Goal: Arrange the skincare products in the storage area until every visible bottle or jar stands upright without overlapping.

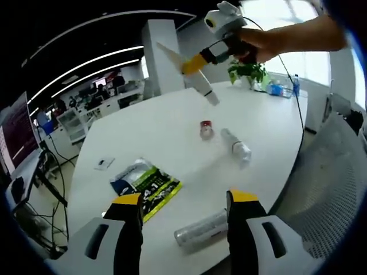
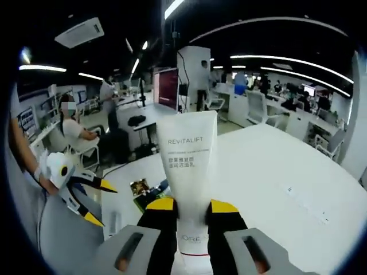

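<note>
While nothing yet stands upright:
- right gripper (image 2: 186,213): jaws clamped on white tube (image 2: 187,166); narrow grip, could slip.
- left gripper (image 1: 184,209): jaws wide; silver bottle (image 1: 200,228) lying between them, may roll off table (image 1: 160,126).

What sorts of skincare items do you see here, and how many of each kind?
Tubes: 1, the white tube gripped by the right gripper above the table
Bottles lying down: 2, clear bottle, silver bottle
Jars: 1, red-lidded jar
Sachets: 1, green packet
Total: 5
</note>
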Available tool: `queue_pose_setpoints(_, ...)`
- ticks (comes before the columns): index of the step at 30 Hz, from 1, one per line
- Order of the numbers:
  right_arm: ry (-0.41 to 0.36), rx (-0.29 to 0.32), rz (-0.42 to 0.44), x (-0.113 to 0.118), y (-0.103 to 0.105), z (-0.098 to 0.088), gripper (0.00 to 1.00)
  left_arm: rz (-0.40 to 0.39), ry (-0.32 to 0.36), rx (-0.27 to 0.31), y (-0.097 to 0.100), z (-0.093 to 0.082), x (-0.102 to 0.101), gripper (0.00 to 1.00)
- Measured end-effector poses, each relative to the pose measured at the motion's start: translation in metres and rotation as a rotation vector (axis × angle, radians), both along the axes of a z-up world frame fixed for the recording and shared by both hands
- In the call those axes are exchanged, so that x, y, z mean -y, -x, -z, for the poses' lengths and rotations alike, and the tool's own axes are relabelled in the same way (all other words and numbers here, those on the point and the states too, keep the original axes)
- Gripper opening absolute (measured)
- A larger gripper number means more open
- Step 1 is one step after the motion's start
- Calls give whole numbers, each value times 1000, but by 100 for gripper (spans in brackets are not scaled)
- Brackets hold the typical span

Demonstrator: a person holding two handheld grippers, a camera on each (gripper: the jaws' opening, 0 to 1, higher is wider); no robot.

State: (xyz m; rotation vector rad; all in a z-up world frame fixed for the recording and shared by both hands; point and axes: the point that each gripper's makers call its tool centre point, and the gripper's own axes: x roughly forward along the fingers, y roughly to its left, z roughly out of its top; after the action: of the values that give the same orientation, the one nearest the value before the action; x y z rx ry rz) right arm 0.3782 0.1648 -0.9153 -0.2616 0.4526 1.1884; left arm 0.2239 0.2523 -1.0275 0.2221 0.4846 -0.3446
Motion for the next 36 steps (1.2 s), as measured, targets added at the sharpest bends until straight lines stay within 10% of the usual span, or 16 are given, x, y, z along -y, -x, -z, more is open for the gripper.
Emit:
queue_pose_setpoints(20, -177, -26, 123, 36, 48, -21, 13, -13, 99, 14, -2, -12, 1, 58)
queue_pose_setpoints(32, -239, -53, 150, 40, 82, -22, 14, 6, 193, 92, -10, -55, 12, 59)
queue_pose_setpoints(36, -267, -71, 153, 34, 92, -22, 14, 57, 336, 168, -19, -87, 45, 65)
